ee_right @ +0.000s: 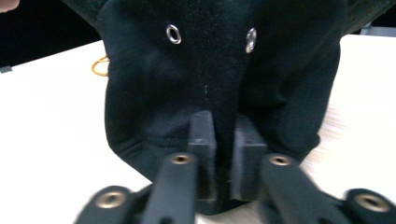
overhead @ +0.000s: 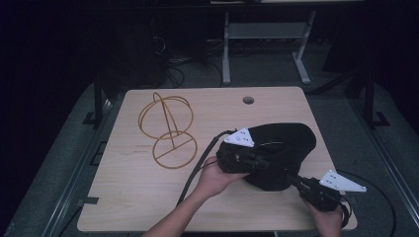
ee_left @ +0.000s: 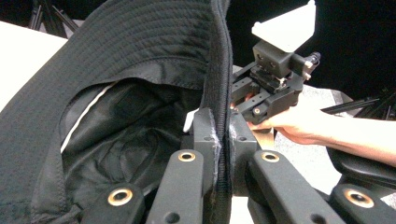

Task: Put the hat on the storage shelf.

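You hold a black hat [overhead: 281, 148] between both grippers over the right half of the table [overhead: 148, 197]. It is a soft cloth hat with a stitched brim: the left gripper view shows rows of stitching running along the brim, a thick rolled edge and a smooth, slightly glossy lining [ee_left: 126, 135] inside the crown, with a pale strip along the inner band. The right gripper view shows the outside of the crown in a duller, felt-like cloth with two small metal eyelets [ee_right: 173, 33] near the top. The crown sags and folds, so it is not stiff. Your left gripper [ee_left: 223, 140] has its jaws pressed together on the brim edge, which passes straight between the pads. Your right gripper [ee_right: 227, 144] pinches a fold of the crown's lower edge; that view is somewhat blurred, but the cloth appears clamped between the pads. The hat's hollow faces the left gripper and I can make out nothing in it. On the left half of the table stands a wire stand [overhead: 168, 128], gold-toned, made of thin rings on a round base, well apart from the hat. The table top is pale wood grain with a round hole [overhead: 248, 100] near its far edge.
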A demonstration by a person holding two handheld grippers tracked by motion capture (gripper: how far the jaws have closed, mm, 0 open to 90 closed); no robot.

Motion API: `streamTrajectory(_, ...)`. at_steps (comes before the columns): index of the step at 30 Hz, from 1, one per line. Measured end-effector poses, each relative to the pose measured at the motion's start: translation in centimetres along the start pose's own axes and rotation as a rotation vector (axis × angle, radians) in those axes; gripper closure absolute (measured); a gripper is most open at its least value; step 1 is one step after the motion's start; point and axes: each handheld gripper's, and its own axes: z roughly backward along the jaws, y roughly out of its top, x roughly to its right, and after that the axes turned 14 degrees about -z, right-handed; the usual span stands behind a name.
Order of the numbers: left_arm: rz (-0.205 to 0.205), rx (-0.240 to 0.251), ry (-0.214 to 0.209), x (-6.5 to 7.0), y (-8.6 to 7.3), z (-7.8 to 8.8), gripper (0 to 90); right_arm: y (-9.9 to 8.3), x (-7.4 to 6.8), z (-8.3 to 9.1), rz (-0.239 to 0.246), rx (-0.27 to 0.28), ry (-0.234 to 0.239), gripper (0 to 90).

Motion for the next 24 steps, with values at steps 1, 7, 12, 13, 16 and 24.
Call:
streamTrajectory(1,0.003,-0.002,0.000,0.0,-0.1,0.1,85.2,0.0,0.0,0.0,0.000,0.000,0.000,84.8)
streamTrajectory(7,-0.013,-0.003,0.018,0.2,-0.5,0.6,85.0,0.4,-0.3,0.2,0.024,-0.011,0.005,86.6)
streamTrajectory(12,-0.042,-0.022,0.048,0.6,-0.5,1.3,84.4,0.9,-0.6,0.3,0.060,-0.003,0.013,87.1)
streamTrajectory(13,-0.046,-0.024,0.055,0.6,-0.5,1.4,83.1,1.1,-0.7,0.4,0.071,-0.002,0.015,87.2)
streamTrajectory(16,-0.045,-0.035,0.067,0.6,-0.5,1.9,77.4,1.4,-0.9,0.5,0.086,0.003,0.013,87.3)
streamTrajectory(24,-0.065,-0.058,0.120,1.0,-0.7,3.2,66.3,2.2,-0.6,1.2,0.096,0.018,0.012,87.6)
